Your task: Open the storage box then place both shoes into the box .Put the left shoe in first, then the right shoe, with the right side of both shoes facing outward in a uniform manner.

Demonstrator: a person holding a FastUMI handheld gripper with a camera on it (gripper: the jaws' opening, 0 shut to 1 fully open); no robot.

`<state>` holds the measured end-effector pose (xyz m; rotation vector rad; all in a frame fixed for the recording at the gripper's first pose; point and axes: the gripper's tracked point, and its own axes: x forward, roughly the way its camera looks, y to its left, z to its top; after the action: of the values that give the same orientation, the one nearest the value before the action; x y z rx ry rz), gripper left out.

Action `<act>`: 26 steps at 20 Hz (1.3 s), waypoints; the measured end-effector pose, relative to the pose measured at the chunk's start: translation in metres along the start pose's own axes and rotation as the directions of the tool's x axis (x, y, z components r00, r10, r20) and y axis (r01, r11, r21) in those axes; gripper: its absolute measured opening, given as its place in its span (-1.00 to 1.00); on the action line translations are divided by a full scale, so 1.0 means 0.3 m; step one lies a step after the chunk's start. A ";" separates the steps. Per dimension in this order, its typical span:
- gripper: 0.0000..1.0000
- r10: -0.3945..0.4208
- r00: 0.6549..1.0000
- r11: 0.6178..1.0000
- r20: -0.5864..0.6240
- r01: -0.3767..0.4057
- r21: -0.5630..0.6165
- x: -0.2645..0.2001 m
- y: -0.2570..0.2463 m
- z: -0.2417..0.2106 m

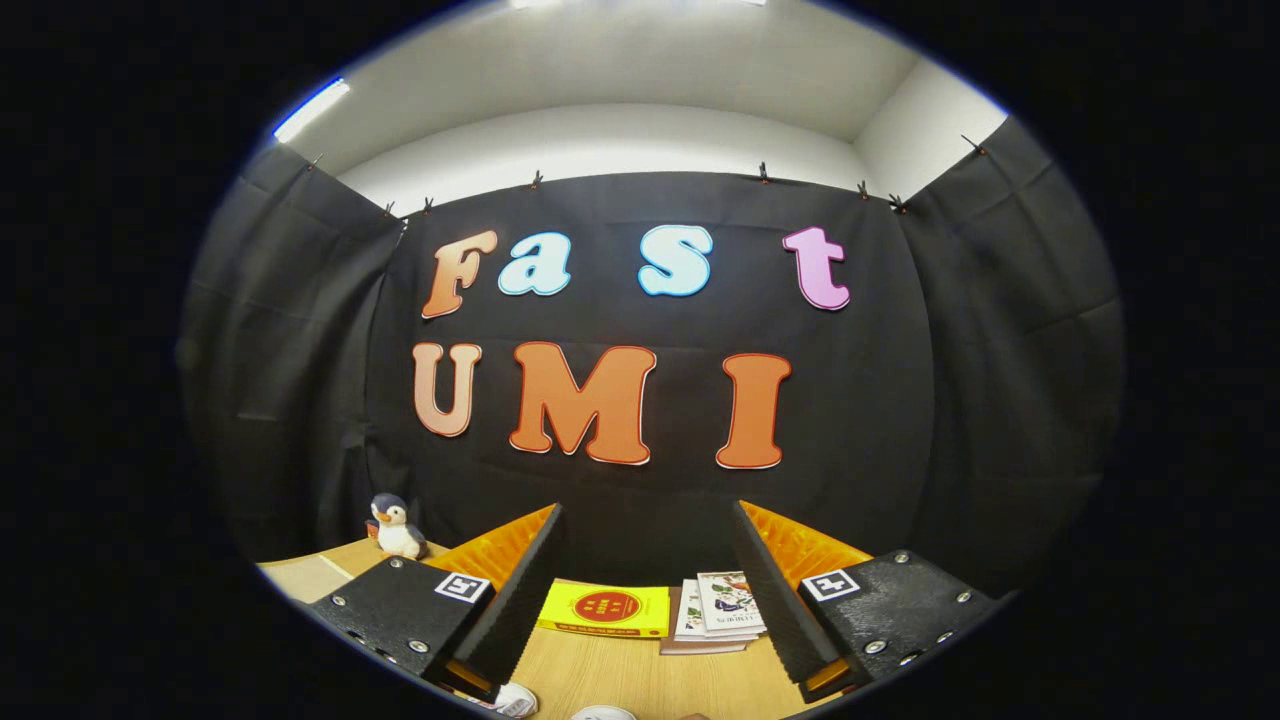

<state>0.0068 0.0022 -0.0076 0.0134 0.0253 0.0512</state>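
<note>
Shoes' rounded toes (pixel 515 700) peek beneath hand-held gripper (pixel 645 600), fingers spread wide.

**Shoes barely in sight**

I could make out only two pale, rounded slivers on the table (pixel 640 670), low between the tongs (pixel 650 590). One white piece with a red mark (pixel 515 700) lay just beside the left finger; another white curve (pixel 603 713) lay near it. Too little showed to tell their pose.
</note>
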 end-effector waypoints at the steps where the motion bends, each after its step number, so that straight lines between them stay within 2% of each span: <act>1: 0.95 0.010 1.000 1.000 -0.006 -0.010 -0.001 -0.001 0.015 -0.005; 7: 0.95 0.087 0.994 0.996 -0.068 -0.088 -0.015 -0.007 0.152 -0.058; 10: 0.95 0.144 0.985 0.990 -0.099 -0.143 0.016 -0.006 0.238 -0.084; 15: 0.95 0.275 0.936 0.960 -0.221 -0.255 0.115 -0.011 0.410 -0.211; 18: 0.96 0.388 0.861 0.918 -0.329 -0.328 0.224 -0.041 0.541 -0.324; 22: 0.93 0.554 0.692 0.825 -0.463 -0.380 0.418 -0.100 0.735 -0.478; 26: 0.92 0.644 0.566 0.761 -0.514 -0.405 0.507 -0.172 0.865 -0.590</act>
<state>-0.0625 0.2609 -0.1796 0.3558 0.7735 0.6818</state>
